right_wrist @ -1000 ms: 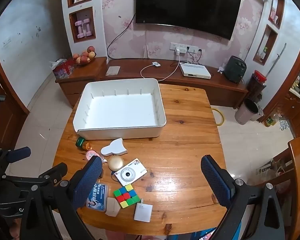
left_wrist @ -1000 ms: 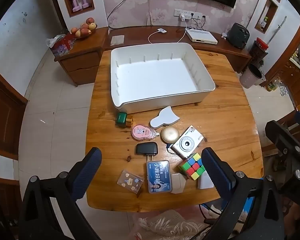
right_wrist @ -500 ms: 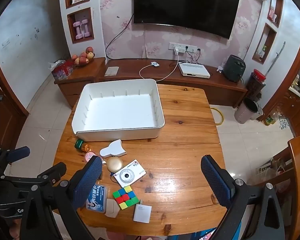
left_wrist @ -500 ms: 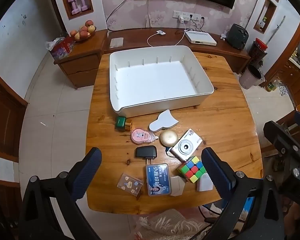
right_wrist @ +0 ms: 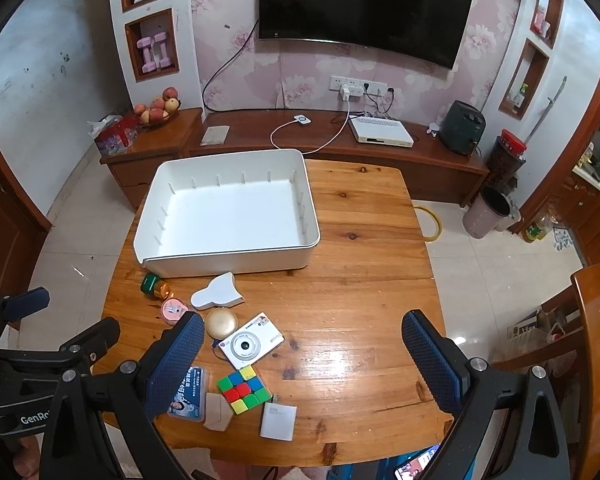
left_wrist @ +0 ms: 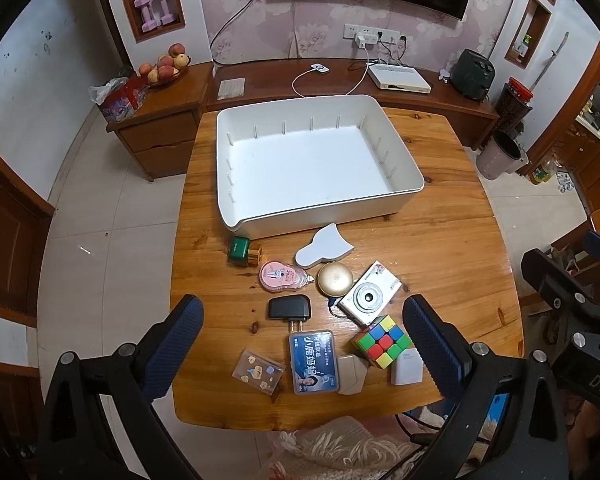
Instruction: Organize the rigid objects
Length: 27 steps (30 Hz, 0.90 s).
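The left gripper (left_wrist: 302,344) is wide open and holds nothing, and the little things lie right under it, like the black charger (left_wrist: 290,307) and the blue card box (left_wrist: 313,361). The right gripper (right_wrist: 302,354), wide open too, hangs over bare table (right_wrist: 360,280). The white bin (left_wrist: 316,168) sits behind, empty.

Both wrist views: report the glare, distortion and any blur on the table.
Right wrist view: bright window glare on the table right of the white camera; strong fisheye bowing at the edges. Left wrist view: a milder sheen on the table's right side; the tray looks bent. Both views look sharp at the centre, and black vignette fills the corners.
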Tool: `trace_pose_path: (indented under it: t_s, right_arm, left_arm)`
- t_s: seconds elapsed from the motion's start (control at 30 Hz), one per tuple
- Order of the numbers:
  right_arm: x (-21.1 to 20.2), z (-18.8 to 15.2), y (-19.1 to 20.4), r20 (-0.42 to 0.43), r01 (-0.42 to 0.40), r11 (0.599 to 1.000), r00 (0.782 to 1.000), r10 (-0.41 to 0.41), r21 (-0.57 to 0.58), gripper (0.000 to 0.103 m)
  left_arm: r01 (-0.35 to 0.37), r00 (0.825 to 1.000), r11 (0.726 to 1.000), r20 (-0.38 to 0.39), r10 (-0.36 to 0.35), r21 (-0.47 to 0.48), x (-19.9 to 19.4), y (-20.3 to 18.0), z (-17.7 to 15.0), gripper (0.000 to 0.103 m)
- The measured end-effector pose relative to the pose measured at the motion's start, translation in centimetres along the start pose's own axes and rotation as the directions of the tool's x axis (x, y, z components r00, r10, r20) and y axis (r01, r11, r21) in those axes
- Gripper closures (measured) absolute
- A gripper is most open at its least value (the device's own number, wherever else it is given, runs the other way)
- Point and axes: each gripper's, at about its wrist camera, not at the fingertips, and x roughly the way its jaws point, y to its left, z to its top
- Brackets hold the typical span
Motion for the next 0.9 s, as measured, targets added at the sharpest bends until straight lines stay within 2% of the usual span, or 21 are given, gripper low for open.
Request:
trace_pose_path:
  t_s: [0.9]
  right_arm:
    - [-0.46,-0.42,0.28,-0.002,-0.007,1.0,1.0,0.008,0.011,0.003]
  left_arm:
    - [0.002,1.0,1.0,0.005,-0.002,0.0,-0.17,-0.02,0.0,0.003]
